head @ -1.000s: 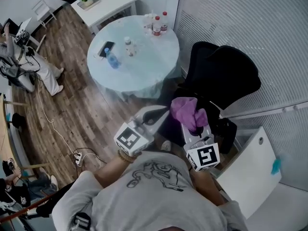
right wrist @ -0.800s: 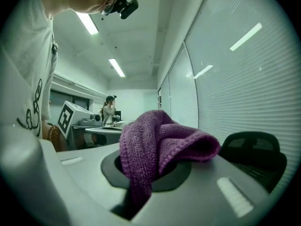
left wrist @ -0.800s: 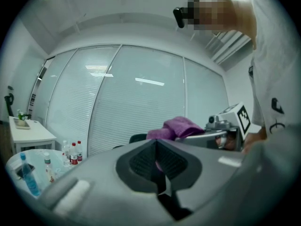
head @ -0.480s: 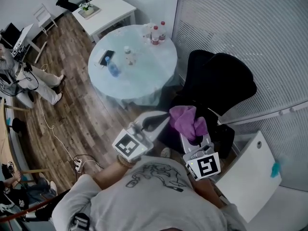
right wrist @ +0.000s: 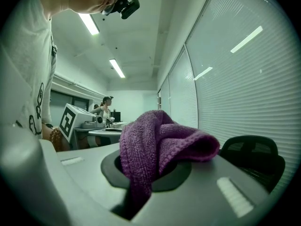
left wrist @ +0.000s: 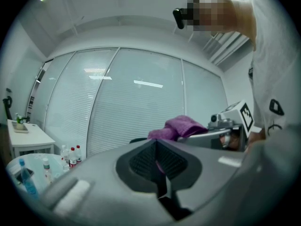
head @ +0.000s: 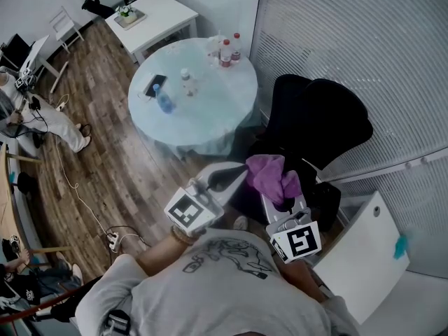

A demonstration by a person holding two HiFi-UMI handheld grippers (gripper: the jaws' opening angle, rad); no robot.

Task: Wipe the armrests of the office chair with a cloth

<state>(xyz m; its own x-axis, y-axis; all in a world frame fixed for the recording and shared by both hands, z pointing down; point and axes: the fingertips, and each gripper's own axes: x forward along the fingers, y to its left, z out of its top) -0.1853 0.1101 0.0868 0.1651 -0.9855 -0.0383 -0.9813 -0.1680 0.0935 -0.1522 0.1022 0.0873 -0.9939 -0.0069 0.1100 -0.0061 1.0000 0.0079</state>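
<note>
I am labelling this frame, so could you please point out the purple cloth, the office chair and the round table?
purple cloth (right wrist: pixel 160 140), right gripper view, folded middle.
office chair (head: pixel 329 117), head view, black backrest.
round table (head: pixel 210 110), head view, bare top.

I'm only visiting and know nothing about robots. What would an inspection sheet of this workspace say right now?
Surface: wood-plank floor; the job is on a chair, not a worktop.
Job's things: black office chair by the blinds; purple cloth held up, off the chair; armrests not clearly made out.
Clutter: round table with bottles and a phone.
Grippers: right gripper shut on the cloth; left gripper shut, holding nothing.
Cables: white cable runs across the floor to a power strip.
Surroundings: window blinds, white side table, seated person at the left.
</note>
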